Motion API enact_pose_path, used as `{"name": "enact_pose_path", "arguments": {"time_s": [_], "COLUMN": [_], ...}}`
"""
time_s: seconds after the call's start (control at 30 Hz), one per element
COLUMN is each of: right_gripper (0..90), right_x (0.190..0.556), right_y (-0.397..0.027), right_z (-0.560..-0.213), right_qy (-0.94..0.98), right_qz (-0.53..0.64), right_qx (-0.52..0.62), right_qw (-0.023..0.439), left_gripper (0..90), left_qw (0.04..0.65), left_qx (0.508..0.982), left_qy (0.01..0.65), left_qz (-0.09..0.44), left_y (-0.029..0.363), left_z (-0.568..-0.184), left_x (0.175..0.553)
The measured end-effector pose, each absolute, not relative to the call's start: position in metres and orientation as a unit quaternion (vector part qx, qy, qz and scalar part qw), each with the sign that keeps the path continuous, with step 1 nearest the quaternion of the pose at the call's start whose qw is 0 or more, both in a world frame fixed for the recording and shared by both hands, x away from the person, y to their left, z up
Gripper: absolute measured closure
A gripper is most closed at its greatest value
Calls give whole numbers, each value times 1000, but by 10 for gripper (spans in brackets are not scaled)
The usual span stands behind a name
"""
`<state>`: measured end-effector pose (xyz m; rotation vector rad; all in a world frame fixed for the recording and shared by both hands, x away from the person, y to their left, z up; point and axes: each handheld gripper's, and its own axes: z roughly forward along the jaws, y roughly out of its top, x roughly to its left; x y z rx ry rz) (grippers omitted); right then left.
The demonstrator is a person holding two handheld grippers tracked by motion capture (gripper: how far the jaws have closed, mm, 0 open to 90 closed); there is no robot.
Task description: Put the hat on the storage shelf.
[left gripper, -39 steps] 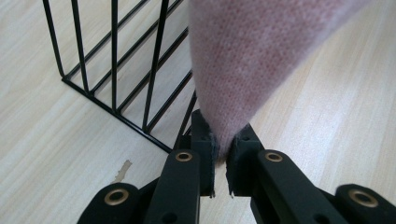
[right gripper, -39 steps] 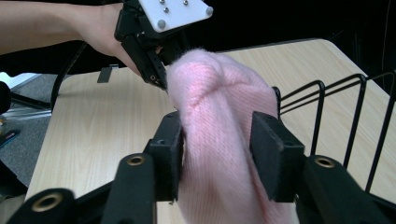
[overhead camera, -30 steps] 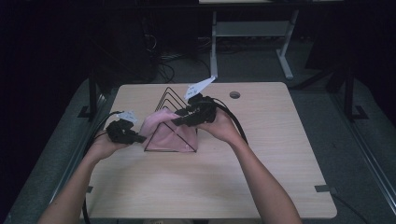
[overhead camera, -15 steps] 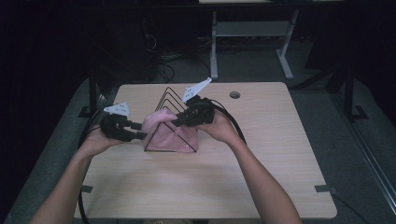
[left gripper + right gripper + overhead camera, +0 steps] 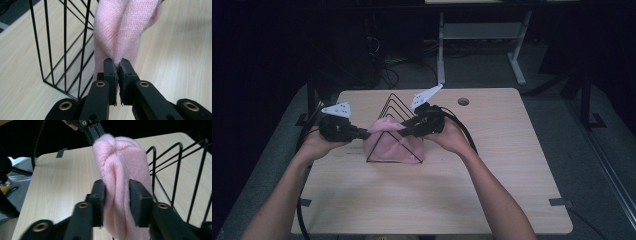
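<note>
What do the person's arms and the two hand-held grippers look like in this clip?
Both forearms are bare, no sleeves showing. The left gripper and right gripper are black, each topped with a pale, hole-dotted three-cornered plate and trailing a black cable. Their jaws are flat black bars with brass-coloured rivets.

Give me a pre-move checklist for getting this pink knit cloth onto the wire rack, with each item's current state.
1. Left gripper clamped on the pink knit cloth: ok, its jaws have just closed and pinch a fold.
2. Right gripper gripping the cloth: ok, a thick bunch sits between its jaws.
3. Cloth lifted off the table: cannot tell, its lower edge is hidden behind the black wire rack.
4. Cloth spread flat between the grippers: not ok, it is bunched and twisted.
5. Rack upright on the table: ok.
6. Cloth free of the rack's wires: cannot tell.
</note>
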<state>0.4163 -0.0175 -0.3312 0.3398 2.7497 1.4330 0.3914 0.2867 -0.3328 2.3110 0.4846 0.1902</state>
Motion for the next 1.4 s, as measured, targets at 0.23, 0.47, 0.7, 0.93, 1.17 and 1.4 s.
{"name": "enact_pose_path", "arguments": {"time_s": [0.23,0.47,0.7,0.93,1.17,1.4], "right_gripper": [759,617,493,435,400,366], "right_x": [414,414,409,403,397,392], "right_y": [-14,-18,-43,-80,-112,-139], "right_z": [-336,-334,-332,-338,-344,-354], "right_qy": [884,882,870,862,854,850], "right_qz": [456,458,474,475,472,466], "right_qx": [106,115,133,175,214,240], "right_qw": [6,7,17,30,43,54], "left_gripper": [859,807,599,556,509,441], "left_qw": [375,387,398,391,387,381], "left_qx": [903,897,891,891,889,886], "left_qy": [200,203,206,217,233,253], "left_qz": [69,72,69,71,74,78], "left_y": [287,287,293,299,302,303], "left_z": [-338,-336,-337,-344,-350,-360], "left_x": [391,390,384,378,373,368]}}
